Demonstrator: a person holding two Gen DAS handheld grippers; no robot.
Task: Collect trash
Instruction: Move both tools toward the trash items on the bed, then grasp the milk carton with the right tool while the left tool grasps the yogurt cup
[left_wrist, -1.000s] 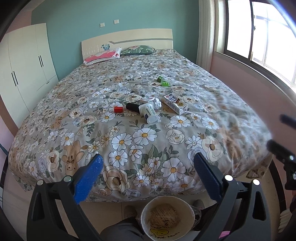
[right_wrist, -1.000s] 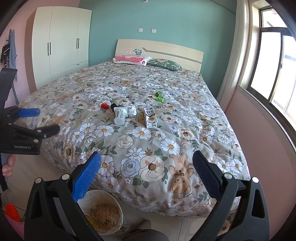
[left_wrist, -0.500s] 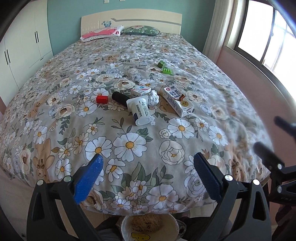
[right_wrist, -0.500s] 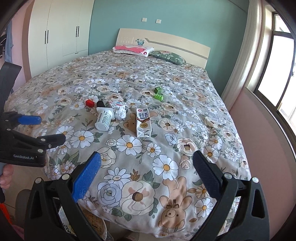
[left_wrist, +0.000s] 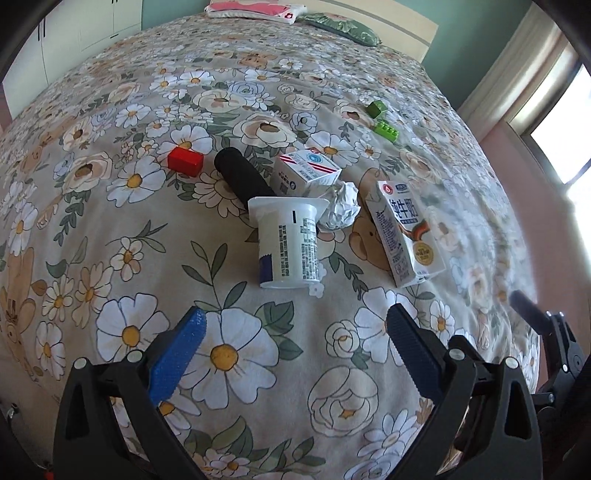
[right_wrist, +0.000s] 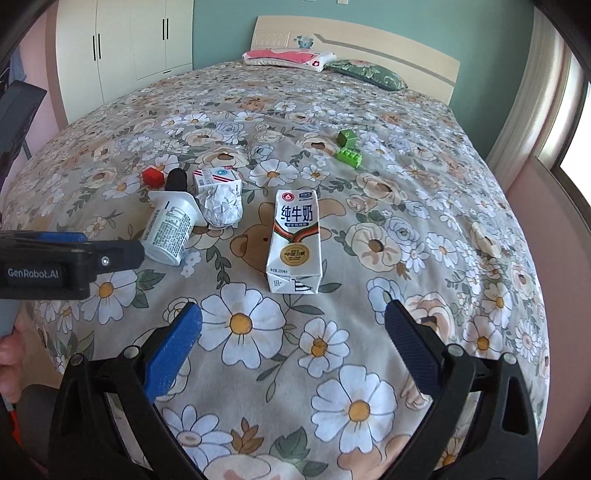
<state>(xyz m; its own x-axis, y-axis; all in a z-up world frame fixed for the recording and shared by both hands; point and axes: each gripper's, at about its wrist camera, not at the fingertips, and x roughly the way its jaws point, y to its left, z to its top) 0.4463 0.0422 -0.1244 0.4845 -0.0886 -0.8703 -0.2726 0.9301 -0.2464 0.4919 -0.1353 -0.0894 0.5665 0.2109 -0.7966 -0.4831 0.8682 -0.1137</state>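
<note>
We have brought both tongs in over the flower-print bed (left_wrist: 110, 229) since a second ago; the paper bowl below has dropped from view. Left tongs (left_wrist: 295, 334) and right tongs (right_wrist: 293, 325) gape wide, empty. The white plastic yoghurt cup (left_wrist: 286, 243), crumpled paper ball (left_wrist: 341, 208) and white milk carton (right_wrist: 295, 240) lie ahead.

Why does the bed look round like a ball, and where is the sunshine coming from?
Both wrist views use fisheye lenses, so the bed bulges and edges curve; in the right wrist view, daylight glares white through the window on the right.
</note>
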